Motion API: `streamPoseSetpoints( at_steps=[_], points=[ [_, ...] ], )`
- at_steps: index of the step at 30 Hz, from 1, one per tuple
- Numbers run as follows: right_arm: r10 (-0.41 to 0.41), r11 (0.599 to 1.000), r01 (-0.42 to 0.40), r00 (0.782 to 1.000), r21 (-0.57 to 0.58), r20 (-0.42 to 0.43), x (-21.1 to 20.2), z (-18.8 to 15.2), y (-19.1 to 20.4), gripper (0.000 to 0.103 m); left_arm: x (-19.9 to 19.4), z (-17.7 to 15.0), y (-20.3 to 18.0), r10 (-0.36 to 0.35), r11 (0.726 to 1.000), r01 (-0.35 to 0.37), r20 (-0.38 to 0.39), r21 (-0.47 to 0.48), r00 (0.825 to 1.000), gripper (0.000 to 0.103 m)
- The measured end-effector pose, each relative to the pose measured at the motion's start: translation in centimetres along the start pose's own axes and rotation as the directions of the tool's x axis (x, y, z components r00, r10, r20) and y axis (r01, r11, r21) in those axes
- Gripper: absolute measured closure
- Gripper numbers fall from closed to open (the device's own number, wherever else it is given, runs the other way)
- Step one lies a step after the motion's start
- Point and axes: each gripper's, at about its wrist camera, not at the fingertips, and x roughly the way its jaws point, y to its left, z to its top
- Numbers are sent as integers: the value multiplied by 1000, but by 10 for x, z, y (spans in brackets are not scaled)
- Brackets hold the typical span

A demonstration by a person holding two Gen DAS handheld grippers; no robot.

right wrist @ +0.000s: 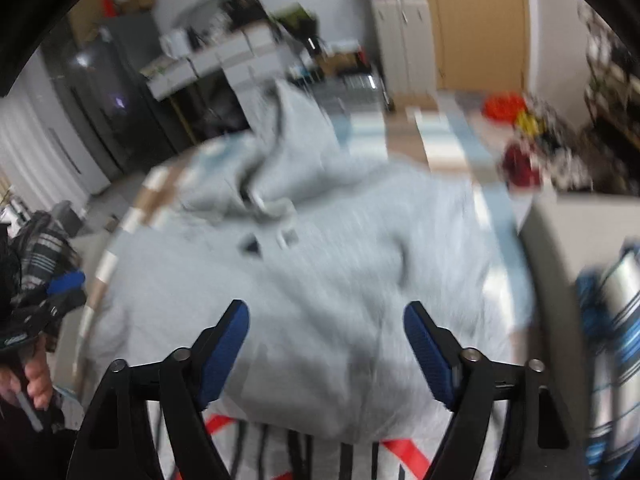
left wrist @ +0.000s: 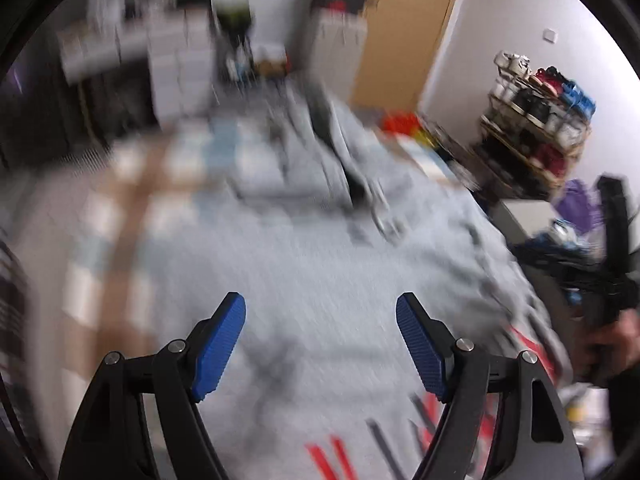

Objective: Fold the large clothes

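A large light-grey hoodie [left wrist: 320, 248] lies spread on a checked bed cover, with red and dark stripes near its lower edge [left wrist: 332, 456]. Its hood [right wrist: 296, 132] is bunched at the far end, cords showing. A fold of the grey cloth [right wrist: 332, 320] lies over the striped part in the right wrist view. My left gripper [left wrist: 320, 344] hangs above the hoodie, open, nothing between its blue pads. My right gripper [right wrist: 326, 348] is also open above the cloth, empty. Both views are motion-blurred.
The bed cover [left wrist: 120, 208] shows at the left. A shoe rack [left wrist: 536, 120] stands by the wall at the right. A wooden door [right wrist: 480, 24], white drawers [right wrist: 404, 40] and a dark cabinet [right wrist: 112, 96] stand beyond the bed. A hand [right wrist: 36, 380] shows at the left edge.
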Motion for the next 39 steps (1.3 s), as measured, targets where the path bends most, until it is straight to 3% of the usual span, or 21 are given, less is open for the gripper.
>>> streamPoseSetpoints(
  at_steps=[2,4,6,8,10,14,19,21,23,26,29,33,39],
  points=[
    [22,1000,-21,995,-10,95,-25,11,8,6,-21,11,-13,67,996,-71,84,51,994,28],
    [54,999,-53,982,-8,182,-45,22,17,2,-32,19,-17,88,995,-94,117,47,989,17],
    [85,996,-87,965,-3,248,-58,28,24,0,-49,27,-23,119,992,-126,196,24,973,10],
    [118,992,-123,949,-3,291,-65,28,32,0,-59,29,-25,146,988,-155,248,18,958,4],
    [135,991,-136,949,-16,286,-64,28,40,0,-60,32,-28,178,982,-187,260,9,949,1],
    [105,992,-87,972,-93,209,-47,30,55,0,-44,43,-29,163,986,-169,204,12,965,1],
    [89,994,-75,982,-83,169,-31,39,49,0,-21,61,-28,167,985,-170,144,8,975,1],
    [28,997,-17,990,-80,138,-15,55,46,0,2,76,-27,144,988,-148,107,35,984,1],
    [-19,998,26,993,-59,118,-4,66,41,0,39,97,-14,162,987,-162,8,-19,987,1],
    [-41,999,40,995,8,94,16,90,25,0,87,120,11,31,989,-47,-111,-142,993,1],
    [-39,998,33,993,60,110,27,107,11,0,124,140,25,-13,979,-21,-165,-201,986,1],
    [-37,997,29,992,69,118,49,120,1,0,161,156,14,13,989,-40,-188,-144,982,1],
    [-33,999,35,996,-19,85,93,119,-3,0,219,182,20,88,989,-108,-188,-101,978,1]
  ],
)
